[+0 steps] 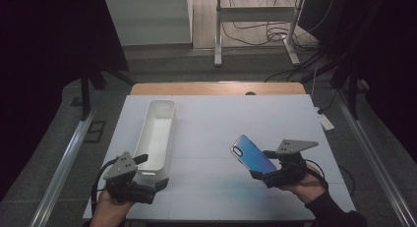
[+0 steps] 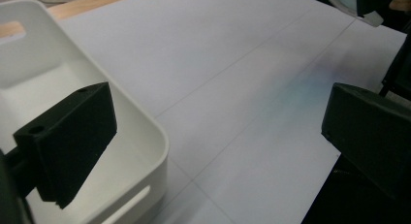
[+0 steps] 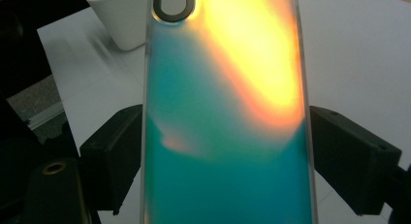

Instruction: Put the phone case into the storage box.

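Right tool (image 1: 260, 164), gripped in a hand (image 1: 307, 185) at the near right of the white surface (image 1: 221, 133), clamped on a phone case (image 1: 252, 154) with an iridescent blue-green back. Jaws set wide, one pressed to each long edge of the case (image 3: 228, 136), as seen in the right gripper view, camera cutout at the far end. Case raised off the surface and tilted, far end angled up and toward the middle. Left tool (image 1: 150, 173), in the other hand (image 1: 108, 210) at the near left, spread wide with nothing between its pads. One jaw hanging over the near end of a long white bin (image 1: 157, 133), the other out over bare surface beside it, as seen in the left gripper view. Bin (image 2: 145, 136) lying lengthwise on the left half of the surface, well apart from the case.
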`<state>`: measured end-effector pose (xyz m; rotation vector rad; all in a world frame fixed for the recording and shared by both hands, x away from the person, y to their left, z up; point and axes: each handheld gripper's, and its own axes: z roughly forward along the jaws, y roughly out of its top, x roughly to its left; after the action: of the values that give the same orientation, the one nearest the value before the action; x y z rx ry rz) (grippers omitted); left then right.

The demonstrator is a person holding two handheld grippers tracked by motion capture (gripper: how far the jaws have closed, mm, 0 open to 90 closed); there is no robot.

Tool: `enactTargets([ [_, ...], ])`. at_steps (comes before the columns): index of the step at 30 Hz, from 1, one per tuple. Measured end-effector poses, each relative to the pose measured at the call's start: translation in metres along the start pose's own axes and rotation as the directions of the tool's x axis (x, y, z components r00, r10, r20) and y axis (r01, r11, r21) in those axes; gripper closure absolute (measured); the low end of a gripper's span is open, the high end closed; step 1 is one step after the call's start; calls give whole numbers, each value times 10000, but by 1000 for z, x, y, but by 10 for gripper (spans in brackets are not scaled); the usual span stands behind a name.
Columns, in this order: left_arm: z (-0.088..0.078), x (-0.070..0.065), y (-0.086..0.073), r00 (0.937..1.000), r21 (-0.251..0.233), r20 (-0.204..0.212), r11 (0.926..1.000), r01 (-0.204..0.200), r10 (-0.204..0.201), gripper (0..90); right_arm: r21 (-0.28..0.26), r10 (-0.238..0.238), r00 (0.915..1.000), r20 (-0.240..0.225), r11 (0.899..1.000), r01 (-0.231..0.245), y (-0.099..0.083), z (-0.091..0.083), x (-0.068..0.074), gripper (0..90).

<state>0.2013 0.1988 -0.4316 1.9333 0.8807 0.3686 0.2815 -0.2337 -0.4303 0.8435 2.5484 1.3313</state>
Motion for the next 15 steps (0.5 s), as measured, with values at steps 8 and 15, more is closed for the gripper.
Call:
enactTargets([
  [8,12,-4,15,9985,-165,427,9993,-332,338,0,-212,-81,9997,-215,9997,76,10,2,2,164],
  [15,19,-9,27,9952,-359,846,9983,-470,498,0,-389,-244,9993,-297,9990,233,17,4,5,164],
])
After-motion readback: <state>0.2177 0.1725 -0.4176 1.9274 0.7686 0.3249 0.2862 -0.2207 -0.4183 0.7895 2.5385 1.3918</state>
